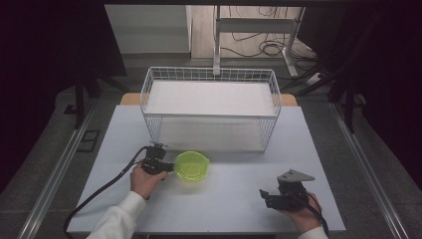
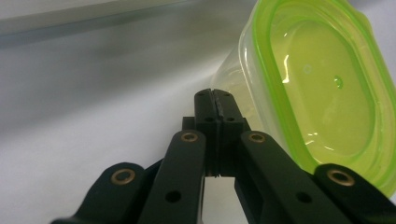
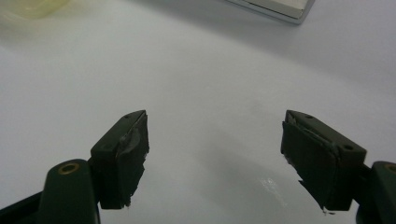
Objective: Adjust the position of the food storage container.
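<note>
1. High view: we see a green tub on the white table, a bit left of the middle of the frame. It sits just in front of the wire basket.
2. We can read no words or labels on the tub, the basket or the tools.
3. Our left gripper is at the left side of the tub, right beside it. Our left hand holds it low over the table, and the sleeve comes in from the bottom left of the frame. A black cable trails from it toward the lower left.
4. In the left gripper view, the two black jaws are pressed flat together with nothing between them. The tub fills the right side of that frame, tilted as we see it, just next to the jaw tips. We cannot tell if the jaws touch its wall.
5. Our right gripper rests at the lower right of the high view, held in our right hand, well apart from the tub. A grey plate sits on top of it.
6. In the right gripper view, the jaws stand wide apart over bare table, holding nothing.
</note>
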`<action>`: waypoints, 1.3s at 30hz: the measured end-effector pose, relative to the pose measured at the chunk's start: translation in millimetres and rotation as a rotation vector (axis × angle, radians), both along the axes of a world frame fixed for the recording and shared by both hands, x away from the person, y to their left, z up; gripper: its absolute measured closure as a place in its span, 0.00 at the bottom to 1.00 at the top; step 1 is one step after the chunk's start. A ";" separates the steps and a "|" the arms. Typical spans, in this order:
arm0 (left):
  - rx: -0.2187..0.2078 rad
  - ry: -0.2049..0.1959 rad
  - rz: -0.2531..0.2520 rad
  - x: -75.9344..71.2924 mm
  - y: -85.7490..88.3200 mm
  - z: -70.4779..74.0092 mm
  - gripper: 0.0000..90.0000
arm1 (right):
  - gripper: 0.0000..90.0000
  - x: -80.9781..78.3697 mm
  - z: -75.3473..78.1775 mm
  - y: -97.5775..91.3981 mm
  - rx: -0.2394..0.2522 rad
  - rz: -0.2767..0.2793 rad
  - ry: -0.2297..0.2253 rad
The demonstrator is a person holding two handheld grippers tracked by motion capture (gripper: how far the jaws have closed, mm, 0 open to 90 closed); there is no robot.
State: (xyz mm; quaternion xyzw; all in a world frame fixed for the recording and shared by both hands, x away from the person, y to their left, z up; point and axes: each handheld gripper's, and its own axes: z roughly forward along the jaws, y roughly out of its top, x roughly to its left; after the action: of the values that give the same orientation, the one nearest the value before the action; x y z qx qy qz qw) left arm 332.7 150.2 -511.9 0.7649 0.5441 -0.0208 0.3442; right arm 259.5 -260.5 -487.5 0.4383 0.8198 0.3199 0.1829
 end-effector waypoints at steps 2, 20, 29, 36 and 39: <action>-0.012 0.007 -0.001 0.2 -5.5 -0.4 1.00 | 0.26 0.0 -0.2 -0.3 -0.001 -0.001 0.000; -0.034 0.021 -0.050 -6.3 -26.4 -6.6 1.00 | 0.26 0.5 -1.0 -1.2 -0.007 -0.003 0.000; -0.063 0.032 -0.060 -9.1 -30.0 -7.8 1.00 | 0.26 1.2 -1.8 -0.6 -0.011 -0.001 0.002; -0.026 -0.017 -0.045 -10.0 -21.7 -2.1 1.00 | 0.26 1.3 -1.5 -0.8 -0.008 -0.006 0.001; 0.007 -0.069 -0.034 -13.6 -6.0 14.3 1.00 | 0.26 0.2 0.2 -1.5 0.003 -0.003 -0.013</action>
State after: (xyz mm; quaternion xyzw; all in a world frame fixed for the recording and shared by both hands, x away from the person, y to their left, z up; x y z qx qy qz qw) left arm 319.2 144.2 -497.6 0.7756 0.5188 0.0019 0.3597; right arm 259.7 -262.0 -487.3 0.4374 0.8176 0.3237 0.1882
